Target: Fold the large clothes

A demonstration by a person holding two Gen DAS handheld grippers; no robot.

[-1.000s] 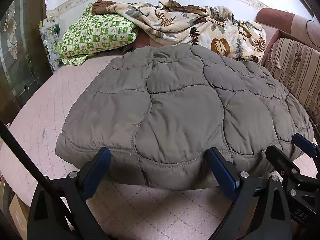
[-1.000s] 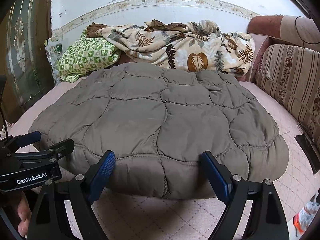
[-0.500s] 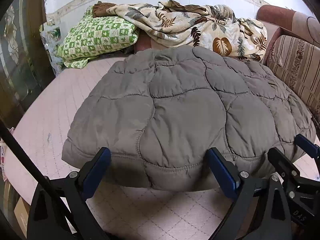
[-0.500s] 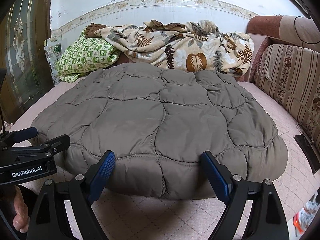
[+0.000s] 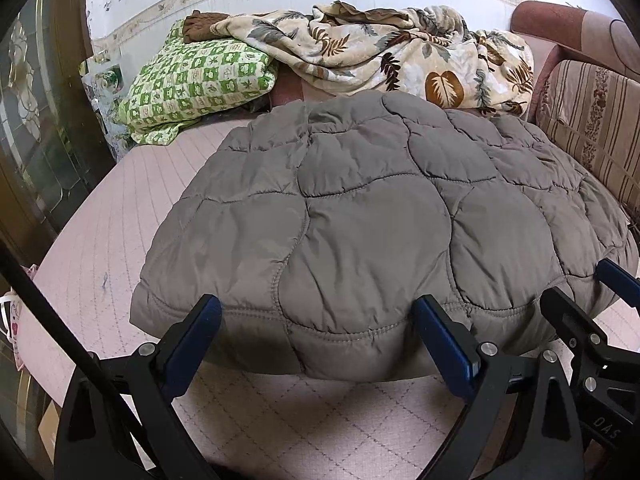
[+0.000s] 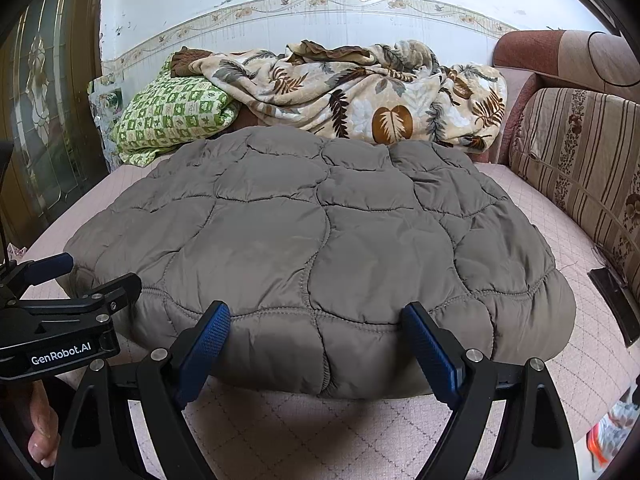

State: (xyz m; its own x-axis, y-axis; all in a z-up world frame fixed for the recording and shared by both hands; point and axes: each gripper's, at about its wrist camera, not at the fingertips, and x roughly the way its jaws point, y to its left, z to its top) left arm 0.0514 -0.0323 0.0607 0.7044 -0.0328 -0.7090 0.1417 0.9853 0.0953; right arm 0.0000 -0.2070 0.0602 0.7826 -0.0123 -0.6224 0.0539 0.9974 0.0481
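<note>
A large grey-brown quilted jacket (image 5: 372,216) lies folded and flat on the pink bed cover (image 5: 120,208); it also shows in the right wrist view (image 6: 312,240). My left gripper (image 5: 316,320) is open, its blue pads at the jacket's near edge, holding nothing. My right gripper (image 6: 316,324) is open too, at the same near edge further right. The right gripper also shows at the right edge of the left wrist view (image 5: 592,292), and the left gripper at the left edge of the right wrist view (image 6: 72,276).
A green checked pillow (image 5: 196,80) and a leaf-print blanket (image 5: 392,52) lie at the head of the bed. A striped sofa back (image 6: 584,160) runs along the right. A dark glass door (image 5: 36,120) stands at the left. A black flat object (image 6: 612,300) lies by the sofa.
Both grippers have shifted slightly toward the jacket's near edge and the left view has risen a little. The jacket has not moved and both grippers stay open.
</note>
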